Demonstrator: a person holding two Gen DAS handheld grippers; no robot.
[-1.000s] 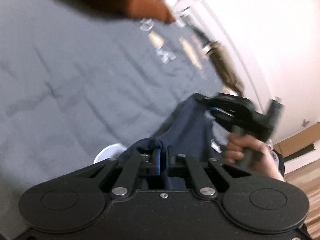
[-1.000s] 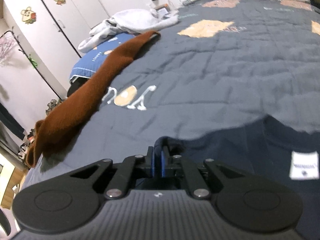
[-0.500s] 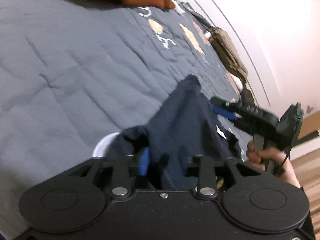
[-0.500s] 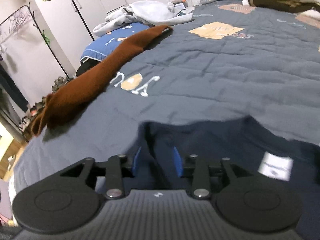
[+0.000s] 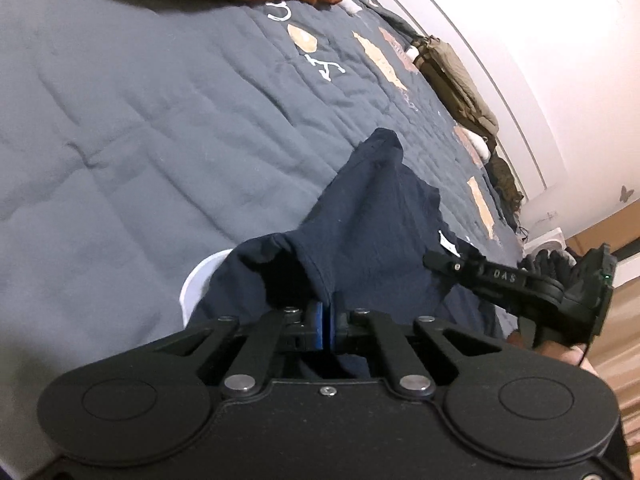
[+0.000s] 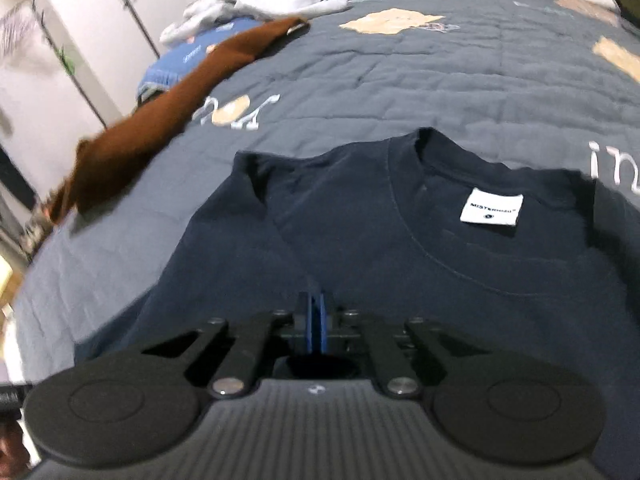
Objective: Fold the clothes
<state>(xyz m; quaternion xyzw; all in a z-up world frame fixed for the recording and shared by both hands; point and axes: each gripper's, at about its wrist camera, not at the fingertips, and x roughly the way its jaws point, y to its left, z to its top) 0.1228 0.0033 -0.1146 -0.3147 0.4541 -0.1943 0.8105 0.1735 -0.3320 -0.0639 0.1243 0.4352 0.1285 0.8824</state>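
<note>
A navy T-shirt (image 6: 360, 220) lies on the grey quilt (image 6: 440, 80), collar and white label (image 6: 491, 209) facing up. In the left wrist view the T-shirt (image 5: 372, 216) is bunched toward me. My left gripper (image 5: 327, 312) is shut, and a raised fold of the shirt runs in between its blue pads. My right gripper (image 6: 316, 312) is shut just above the shirt's left shoulder area, and I see no cloth between its pads. From the left wrist view the right gripper (image 5: 430, 258) hovers near the label, held by a hand (image 5: 560, 350).
A brown garment (image 6: 160, 128) lies along the quilt's left edge. White clothes (image 6: 264, 0) and a blue pillow (image 6: 188, 60) sit behind it. Olive clothes (image 5: 452, 76) are stacked by the wall. A white round object (image 5: 200, 276) peeks from under the shirt.
Both grippers opened half a second ago and have shut again. The right gripper has pulled back across the shirt, so collar and label now show. The left gripper stayed at the bunched cloth.
</note>
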